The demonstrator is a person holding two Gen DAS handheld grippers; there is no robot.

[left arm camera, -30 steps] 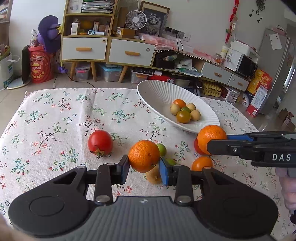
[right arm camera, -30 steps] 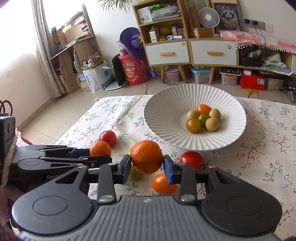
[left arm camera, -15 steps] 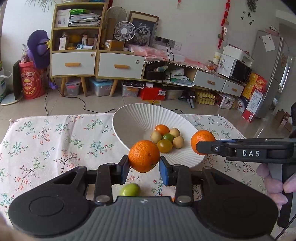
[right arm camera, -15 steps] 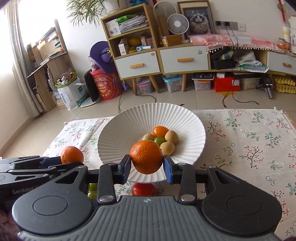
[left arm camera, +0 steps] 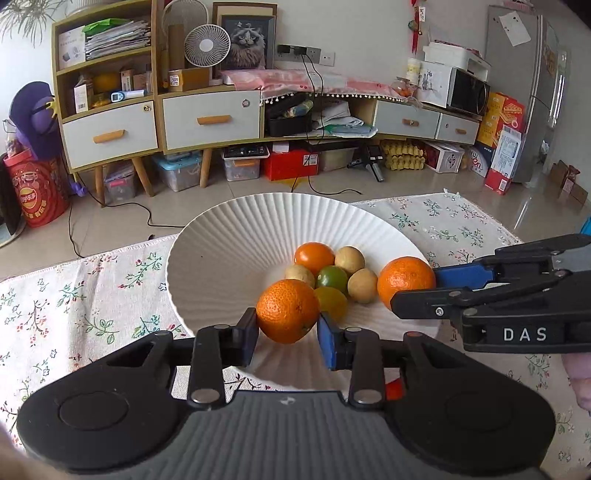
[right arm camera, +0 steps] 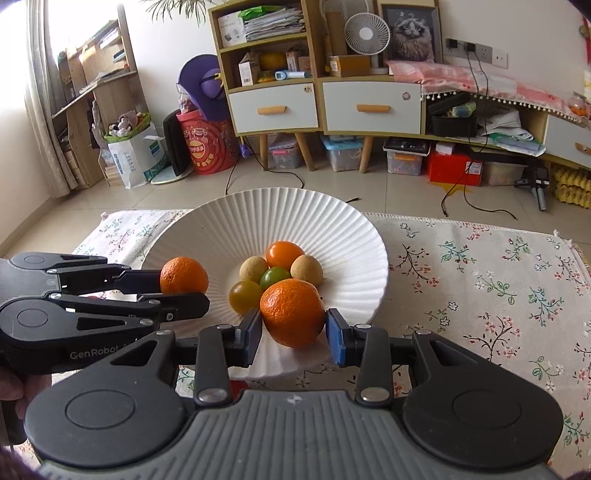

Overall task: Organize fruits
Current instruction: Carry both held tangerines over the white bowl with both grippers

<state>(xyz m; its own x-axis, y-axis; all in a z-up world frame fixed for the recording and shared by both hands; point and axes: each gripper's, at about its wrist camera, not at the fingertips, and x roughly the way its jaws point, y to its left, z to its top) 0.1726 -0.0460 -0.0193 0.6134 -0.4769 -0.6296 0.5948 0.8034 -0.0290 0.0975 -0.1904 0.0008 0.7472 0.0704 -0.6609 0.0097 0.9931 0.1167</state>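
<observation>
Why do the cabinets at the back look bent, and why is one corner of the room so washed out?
Left wrist view: the fisheye lens bows the cabinet and darkens the frame's corners; the orange in the jaws of the left gripper stays sharp. Right wrist view: daylight from the window blows out the upper left, while the white bowl is evenly lit.

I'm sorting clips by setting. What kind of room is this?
Most likely a lived-in home living room: a sideboard with drawers, a framed cat picture, and a fridge in the corner.
</observation>
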